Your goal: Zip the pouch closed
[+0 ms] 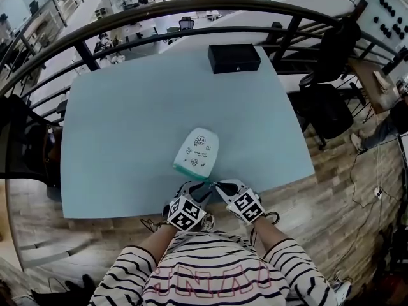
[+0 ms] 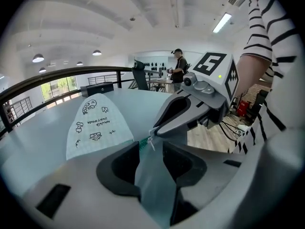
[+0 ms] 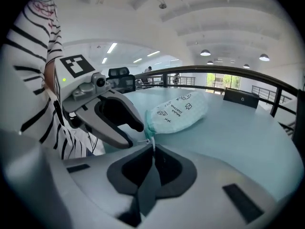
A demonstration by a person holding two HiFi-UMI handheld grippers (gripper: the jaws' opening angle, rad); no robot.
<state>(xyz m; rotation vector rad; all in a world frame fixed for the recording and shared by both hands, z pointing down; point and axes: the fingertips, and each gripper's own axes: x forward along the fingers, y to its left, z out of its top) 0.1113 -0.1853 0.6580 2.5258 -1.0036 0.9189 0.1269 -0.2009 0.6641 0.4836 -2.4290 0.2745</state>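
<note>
1. Left gripper (image 1: 199, 188) is clenched on the near end of the pouch (image 1: 197, 150), with the teal trim pinched between its jaws.
2. Right gripper (image 1: 215, 185), tips just beside the left gripper's, is clamped on the white pull (image 3: 152, 143).
3. The pouch lies on the table (image 1: 121, 139), stretching away ahead of both grippers.
4. A black box (image 1: 234, 58) sits well beyond them, at the table's far edge.

The person wears a long-sleeved white shirt (image 1: 210, 273) with black stripes and pink outlined lettering across the chest. The left gripper (image 1: 199, 189) and right gripper (image 1: 221, 187) have rounded pale grey shells with dark jaw linings. Each carries a cube (image 1: 185, 213) of black-and-white square markers, with a small green light on one side.
</note>
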